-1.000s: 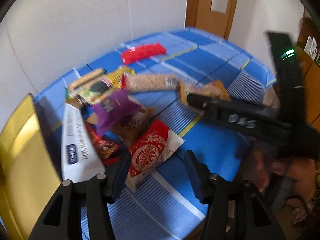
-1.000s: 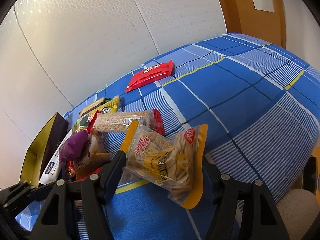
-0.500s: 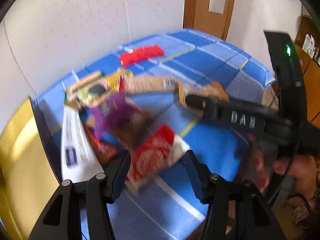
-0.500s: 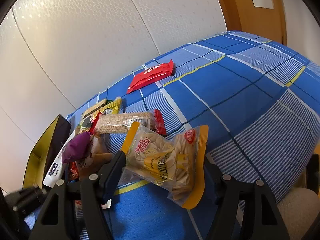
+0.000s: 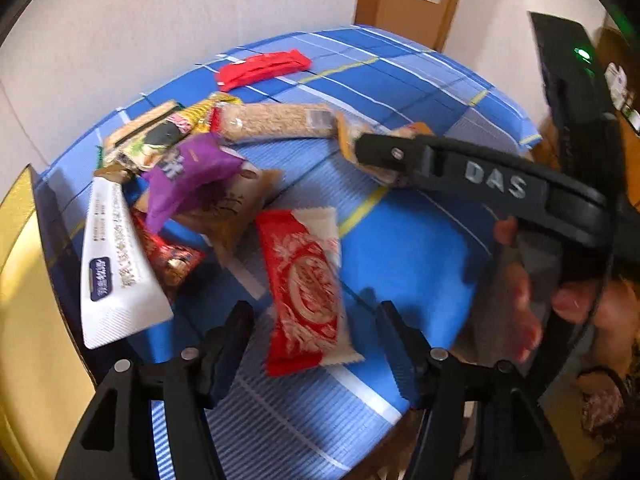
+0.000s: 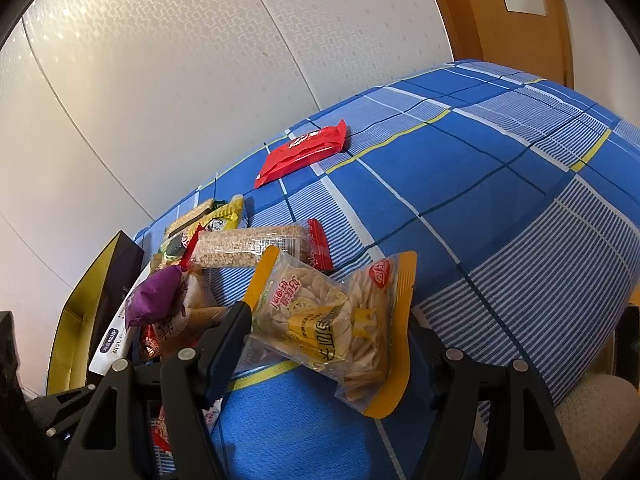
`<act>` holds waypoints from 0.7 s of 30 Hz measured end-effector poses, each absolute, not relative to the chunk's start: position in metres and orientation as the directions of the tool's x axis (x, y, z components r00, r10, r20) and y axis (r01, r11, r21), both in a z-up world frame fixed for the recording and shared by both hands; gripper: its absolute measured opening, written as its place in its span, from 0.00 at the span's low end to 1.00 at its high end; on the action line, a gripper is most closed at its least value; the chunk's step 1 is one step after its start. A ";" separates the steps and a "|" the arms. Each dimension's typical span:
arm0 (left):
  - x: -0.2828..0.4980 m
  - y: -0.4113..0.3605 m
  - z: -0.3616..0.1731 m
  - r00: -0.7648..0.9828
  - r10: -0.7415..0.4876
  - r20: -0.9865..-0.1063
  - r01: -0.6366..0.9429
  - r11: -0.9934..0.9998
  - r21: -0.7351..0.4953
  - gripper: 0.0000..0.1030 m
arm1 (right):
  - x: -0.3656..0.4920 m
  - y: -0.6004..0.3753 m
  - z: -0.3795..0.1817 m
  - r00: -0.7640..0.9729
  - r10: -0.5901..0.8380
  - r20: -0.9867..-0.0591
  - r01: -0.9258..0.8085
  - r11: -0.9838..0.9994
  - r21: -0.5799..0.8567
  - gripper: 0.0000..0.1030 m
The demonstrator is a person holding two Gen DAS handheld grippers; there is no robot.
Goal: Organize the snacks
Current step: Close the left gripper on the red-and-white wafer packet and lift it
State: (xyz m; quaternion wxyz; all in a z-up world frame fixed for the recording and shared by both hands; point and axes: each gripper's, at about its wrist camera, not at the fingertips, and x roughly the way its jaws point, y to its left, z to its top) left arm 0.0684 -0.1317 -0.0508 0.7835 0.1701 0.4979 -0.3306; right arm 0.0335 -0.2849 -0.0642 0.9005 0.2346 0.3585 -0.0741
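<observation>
Lying flat on the blue plaid cloth (image 5: 420, 264), the red-and-white snack pack (image 5: 308, 292) sat between the left gripper (image 5: 316, 336) fingers, untouched; those jaws had just been opening and stood released, and the pack had swung round more lengthwise since a second earlier. Likely a fresh grab was being lined up. Right gripper (image 6: 328, 344) was clenched on the yellow-edged chip bag (image 6: 332, 324), unmoved. Snack pile (image 5: 188, 184) and gold-lined box (image 5: 24, 304) sat leftward.

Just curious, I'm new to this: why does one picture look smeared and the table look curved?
Left wrist view: motion blur softens the red and white packet and purple bag. Right wrist view: sharp, crisps bag print readable. Both: the fisheye lens bends the tablecloth and darkens the corners.
</observation>
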 end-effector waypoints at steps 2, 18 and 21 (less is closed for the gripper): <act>0.076 -0.134 -0.053 0.295 -0.339 -0.893 0.655 0.752 -0.069 0.62 | 0.033 -0.285 -0.064 0.732 0.035 -0.680 0.301 0.879 0.369 0.70; 0.053 -0.093 -0.024 0.386 -0.539 -0.749 0.592 0.767 -0.247 0.29 | 0.033 -0.282 -0.064 0.736 0.014 -0.677 0.305 0.886 0.350 0.62; 0.046 -0.079 -0.010 0.420 -0.570 -0.706 0.570 0.771 -0.283 0.29 | 0.032 -0.281 -0.063 0.740 0.014 -0.673 0.304 0.885 0.352 0.61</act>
